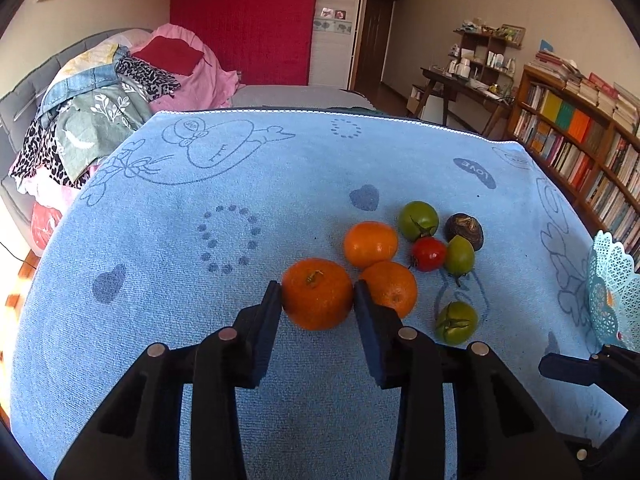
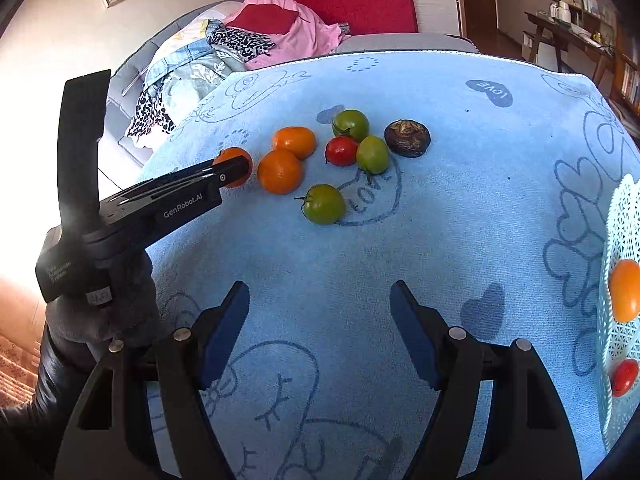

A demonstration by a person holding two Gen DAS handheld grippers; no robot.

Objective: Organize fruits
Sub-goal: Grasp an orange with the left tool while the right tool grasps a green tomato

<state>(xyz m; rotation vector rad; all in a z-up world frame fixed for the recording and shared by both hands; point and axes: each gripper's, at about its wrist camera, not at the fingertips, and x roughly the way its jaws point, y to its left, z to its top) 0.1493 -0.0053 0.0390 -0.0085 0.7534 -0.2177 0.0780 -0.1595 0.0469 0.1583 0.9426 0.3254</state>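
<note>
My left gripper (image 1: 317, 294) is shut on the nearest orange (image 1: 317, 298), both pads pressing its sides on the blue towel (image 1: 200, 280). From the right wrist view the same orange (image 2: 229, 157) shows half hidden behind the left gripper (image 2: 236, 168). Beside it lie two more oranges (image 1: 371, 243) (image 1: 390, 288), three green tomatoes (image 1: 418, 219) (image 1: 460, 256) (image 1: 457, 322), a red tomato (image 1: 429, 254) and a dark brown fruit (image 1: 464, 231). My right gripper (image 2: 320, 300) stands open over bare towel, nothing between its fingers. A light-blue lattice basket (image 2: 624, 216) at the right holds an orange (image 2: 625, 290) and a red tomato (image 2: 624, 376).
The basket (image 1: 612, 292) sits at the towel's right edge. A bed with piled clothes (image 1: 120, 92) lies beyond the far left edge, bookshelves (image 1: 580, 140) and a desk (image 1: 464, 84) at the right. A gloved hand (image 2: 120, 300) holds the left gripper.
</note>
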